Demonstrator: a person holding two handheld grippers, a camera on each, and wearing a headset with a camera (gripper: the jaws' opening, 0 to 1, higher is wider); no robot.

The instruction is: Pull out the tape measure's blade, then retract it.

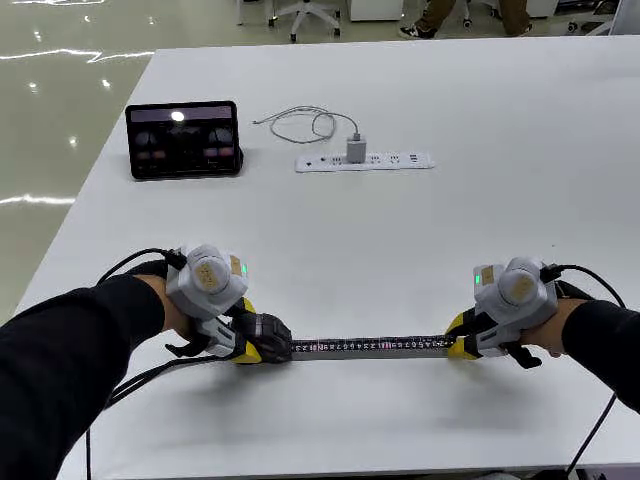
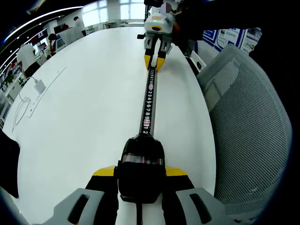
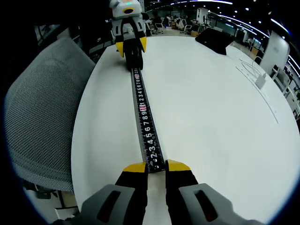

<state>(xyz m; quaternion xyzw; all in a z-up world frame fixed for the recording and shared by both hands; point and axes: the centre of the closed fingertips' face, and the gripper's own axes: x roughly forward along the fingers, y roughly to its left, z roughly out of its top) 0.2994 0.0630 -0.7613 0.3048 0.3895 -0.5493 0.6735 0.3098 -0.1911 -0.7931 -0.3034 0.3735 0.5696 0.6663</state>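
Note:
A black tape measure case (image 1: 262,337) (image 2: 141,165) lies on the white table near its front edge, and my left gripper (image 1: 243,340) (image 2: 140,171) is shut on it. Its dark blade (image 1: 370,346) (image 2: 148,101) (image 3: 143,121) with white numbers runs flat along the table to the right. My right gripper (image 1: 460,341) (image 3: 155,166) is shut on the blade's end. In the left gripper view the right gripper (image 2: 154,60) sits at the far end of the blade; in the right gripper view the left gripper (image 3: 131,49) holds the case far off.
A dark tablet (image 1: 183,139) stands at the back left of the table (image 1: 500,150). A white power strip (image 1: 365,161) with a charger and coiled cable (image 1: 303,123) lies behind the middle. A grey mesh chair (image 2: 253,131) (image 3: 40,117) stands at the table's front edge.

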